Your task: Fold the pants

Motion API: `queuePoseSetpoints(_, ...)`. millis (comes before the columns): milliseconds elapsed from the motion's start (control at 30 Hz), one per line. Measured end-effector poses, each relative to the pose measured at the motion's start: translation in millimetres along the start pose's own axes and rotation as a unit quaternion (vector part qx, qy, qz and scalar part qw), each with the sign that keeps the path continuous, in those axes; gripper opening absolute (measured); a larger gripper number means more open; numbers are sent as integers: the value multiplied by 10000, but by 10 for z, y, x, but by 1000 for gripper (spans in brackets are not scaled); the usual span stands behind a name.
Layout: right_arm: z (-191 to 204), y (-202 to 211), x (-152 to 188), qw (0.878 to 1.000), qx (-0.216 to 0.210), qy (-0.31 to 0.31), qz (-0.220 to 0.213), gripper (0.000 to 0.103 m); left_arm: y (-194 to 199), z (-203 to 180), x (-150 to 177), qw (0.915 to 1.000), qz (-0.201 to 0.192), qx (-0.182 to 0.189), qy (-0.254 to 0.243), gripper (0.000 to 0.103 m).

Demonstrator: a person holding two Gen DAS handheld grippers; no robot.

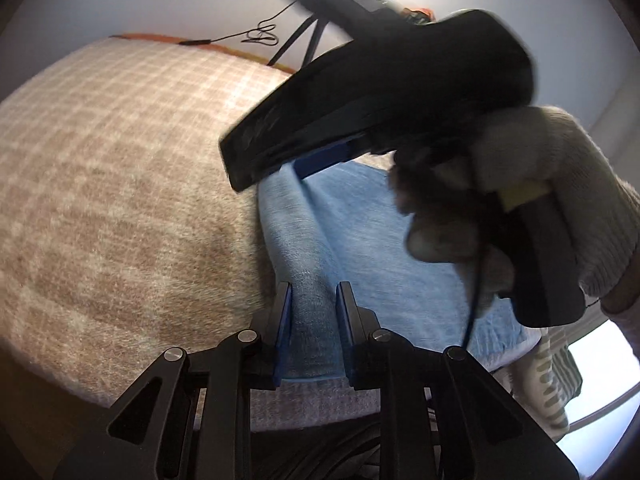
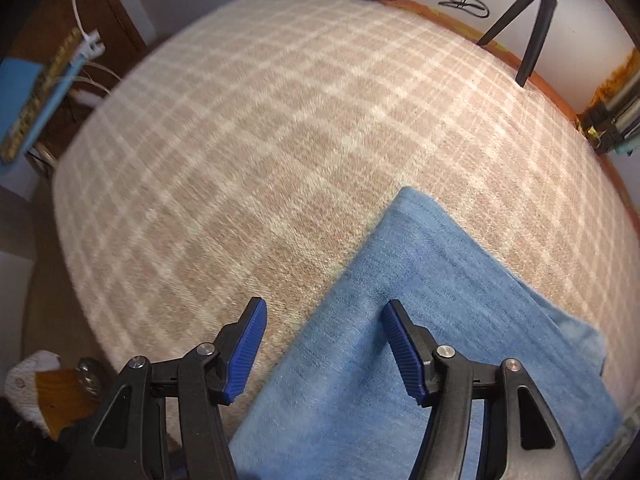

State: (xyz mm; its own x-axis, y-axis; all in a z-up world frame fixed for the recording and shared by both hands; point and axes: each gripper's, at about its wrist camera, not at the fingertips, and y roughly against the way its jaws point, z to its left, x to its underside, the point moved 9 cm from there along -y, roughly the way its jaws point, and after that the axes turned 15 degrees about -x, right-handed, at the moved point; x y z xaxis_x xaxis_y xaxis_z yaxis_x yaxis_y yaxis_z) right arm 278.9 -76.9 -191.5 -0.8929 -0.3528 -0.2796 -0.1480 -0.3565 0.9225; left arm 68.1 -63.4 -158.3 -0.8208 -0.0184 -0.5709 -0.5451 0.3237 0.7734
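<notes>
The blue pants [image 2: 420, 320] lie folded on the checked bed [image 2: 260, 140], near its front edge. My left gripper [image 1: 314, 320] pinches a raised fold at the pants' edge between its pads. My right gripper [image 2: 324, 344] hangs released above the pants' left edge, its gloved hand [image 1: 540, 200] visible from the left.

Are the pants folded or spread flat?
Folded. The pants lie as a narrow doubled strip on the blanket, one layer's edge showing over another.
</notes>
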Motion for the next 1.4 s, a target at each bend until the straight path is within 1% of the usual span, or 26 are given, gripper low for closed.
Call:
queuePoseSetpoints(33,-6,-38,13,9999,126,58,89,39,6,-9,-2,10000,-9,-15,-44,19)
queuePoseSetpoints(67,-17,-72,32,9996,221,100,163,31,7,-10,-5,10000,-16,-31,-77,20)
queuePoseSetpoints(100,-32,-101,49,9994,240,136,203,29,7,-6,-8,9999,-27,-62,-99,20)
queuePoseSetpoints(133,-45,-103,54,9996,210,116,178,25,9,9,-15,9999,-51,-93,-96,26)
queuePoseSetpoints(167,-68,-92,58,9998,144,51,122,21,10,30,-16,9999,-61,-119,-91,45)
queuePoseSetpoints(233,-120,-45,61,9998,-107,-137,-38,16,-15,73,-4,9998,-14,-187,-15,65)
queuePoseSetpoints(333,-182,24,86,9988,-336,-298,-174,11,-115,88,37,9996,236,-140,60,65)
queuePoseSetpoints(400,-208,76,95,9980,-443,-360,-268,9,-188,91,46,9992,352,-78,150,60)
queuePoseSetpoints(433,-221,106,100,9975,-503,-389,-314,9,-220,80,46,9990,386,-20,246,48)
queuePoseSetpoints(467,-240,136,109,9969,-558,-419,-352,9,-248,71,31,9985,399,73,362,30)
queuePoseSetpoints(500,-258,166,123,9964,-611,-447,-384,9,-259,67,25,9982,393,111,441,26)
queuePoseSetpoints(533,-277,194,131,9960,-661,-456,-390,10,-256,69,11,9982,334,95,498,23)
queuePoseSetpoints(567,-286,214,133,9961,-690,-419,-368,15,-247,45,-11,9983,258,106,507,21)
queuePoseSetpoints(600,-292,235,142,9965,-687,-346,-319,16,-221,22,-21,9985,190,123,494,20)
queuePoseSetpoints(667,-329,317,113,9977,-493,-285,-360,47,-158,-30,-49,9989,63,146,431,19)
queuePoseSetpoints(733,-322,377,71,9980,-444,-224,-389,55,-96,-86,-78,9990,-27,195,393,18)
queuePoseSetpoints(767,-314,392,56,9978,-489,-223,-382,55,-63,-139,-97,9992,-72,219,333,18)
queuePoseSetpoints(833,-273,394,33,9983,-405,-176,-374,55,-9,-212,-131,9994,-157,229,228,18)
queuePoseSetpoints(933,-200,312,35,9991,-335,-187,-191,52,38,-374,-205,9993,-263,260,25,17)
queuePoseSetpoints(1000,-179,274,64,9994,-277,-155,-110,43,89,-417,-268,9990,-303,304,-95,17)
queuePoseSetpoints(1100,-212,292,154,9997,-195,-39,-103,26,122,-556,-284,9985,-324,373,-252,17)
queuePoseSetpoints(1133,-234,327,184,9997,-203,-18,-132,19,127,-613,-290,9982,-330,406,-302,16)
queuePoseSetpoints(1167,-259,378,210,9996,-214,-20,-200,13,123,-669,-297,9979,-331,442,-345,16)
queuePoseSetpoints(1233,-347,528,252,9984,-329,-107,-441,6,111,-815,-326,9970,-330,533,-460,15)
queuePoseSetpoints(1300,-468,724,288,9950,-522,-314,-788,5,118,-962,-350,9958,-324,651,-565,15)
queuePoseSetpoints(1400,-682,1055,427,9856,-801,-606,-1360,4,127,-1264,-409,9917,-283,952,-816,15)
